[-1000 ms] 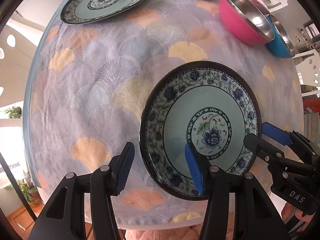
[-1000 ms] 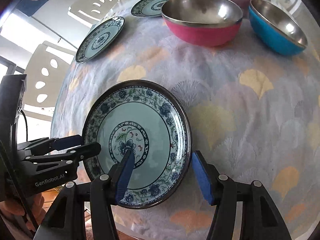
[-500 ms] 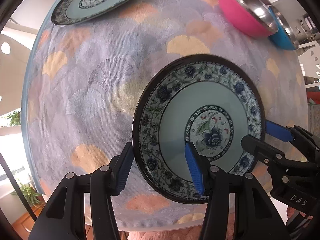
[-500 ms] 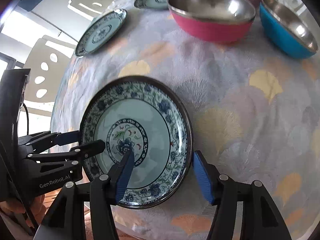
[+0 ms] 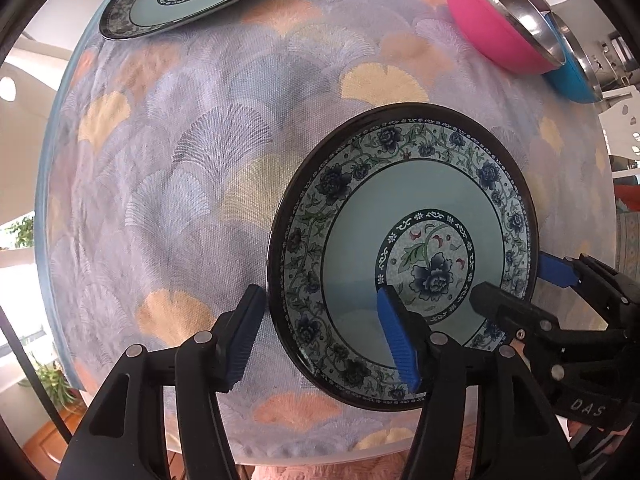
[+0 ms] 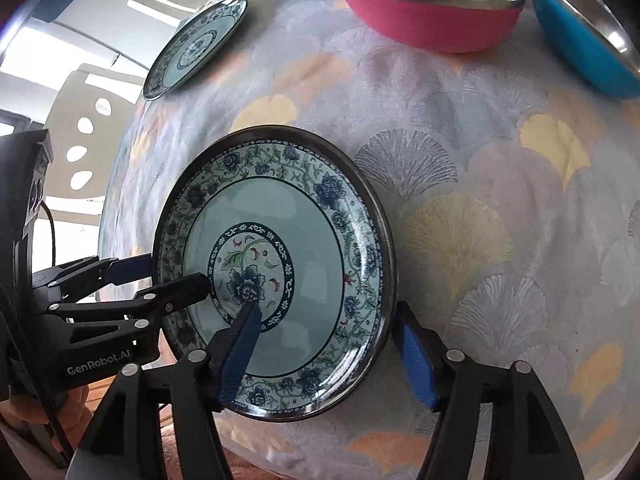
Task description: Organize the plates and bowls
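The plate (image 5: pixel 404 256) lay empty on the bench (image 5: pixel 200 168) near its front edge. The left gripper (image 5: pixel 320 336) and right gripper (image 6: pixel 328 344) each straddled its rim, jaws just widened, pads off it. The pink bowl (image 6: pixel 432 16) and blue bowl (image 6: pixel 580 40) stood empty. Gripper bodies read "DAS" and "GenRobot.AI"
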`<state>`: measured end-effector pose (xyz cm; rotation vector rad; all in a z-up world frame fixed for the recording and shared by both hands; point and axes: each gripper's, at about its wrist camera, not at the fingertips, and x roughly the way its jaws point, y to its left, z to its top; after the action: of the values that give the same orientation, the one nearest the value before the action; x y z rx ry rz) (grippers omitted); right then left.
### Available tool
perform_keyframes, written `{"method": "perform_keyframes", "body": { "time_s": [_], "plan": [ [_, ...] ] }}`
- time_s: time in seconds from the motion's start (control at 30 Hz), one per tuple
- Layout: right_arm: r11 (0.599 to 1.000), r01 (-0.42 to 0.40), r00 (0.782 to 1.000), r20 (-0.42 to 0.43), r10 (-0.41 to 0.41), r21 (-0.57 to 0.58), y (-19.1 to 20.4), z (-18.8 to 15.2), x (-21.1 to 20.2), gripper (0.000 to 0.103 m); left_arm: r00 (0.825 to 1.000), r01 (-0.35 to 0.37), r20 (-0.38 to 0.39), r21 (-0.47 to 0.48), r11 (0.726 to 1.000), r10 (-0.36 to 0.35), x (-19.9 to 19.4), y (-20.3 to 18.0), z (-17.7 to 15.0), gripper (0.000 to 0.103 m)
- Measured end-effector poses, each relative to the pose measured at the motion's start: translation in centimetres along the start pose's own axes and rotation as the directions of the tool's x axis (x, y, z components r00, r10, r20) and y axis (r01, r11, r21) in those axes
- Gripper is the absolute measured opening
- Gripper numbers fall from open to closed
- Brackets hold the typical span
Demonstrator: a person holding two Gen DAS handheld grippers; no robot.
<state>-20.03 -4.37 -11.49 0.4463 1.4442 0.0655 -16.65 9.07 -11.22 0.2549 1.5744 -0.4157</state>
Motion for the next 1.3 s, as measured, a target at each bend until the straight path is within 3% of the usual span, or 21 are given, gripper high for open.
{"method": "perform_keyframes", "body": {
  "time_s": [0.23, 0.53, 1.3],
  "plan": [
    [1.000, -0.008, 1.000, -0.009, 0.008, -0.029, 0.9, 0.0, 0.5, 0.081, 1.000, 0.005, -0.007, 0.001, 1.000, -0.005, 0.5, 0.1, 0.4, 0.068],
    [0.998, -0.065, 0.998, -0.003, 0.065, 0.003, -0.1, 0.2, 0.3, 0.082, 1.000, 0.017, -0.023, -0.002, 1.000, -0.017, 1.5, -0.2, 1.3, 0.080],
    [0.998, -0.060, 0.998, 0.019, 0.061, -0.020, 0.1, -0.2, 0.3, 0.081, 1.000, 0.012, 0.017, 0.016, 1.000, -0.013, 1.3, -0.6, 0.6, 0.082]
  ]
}}
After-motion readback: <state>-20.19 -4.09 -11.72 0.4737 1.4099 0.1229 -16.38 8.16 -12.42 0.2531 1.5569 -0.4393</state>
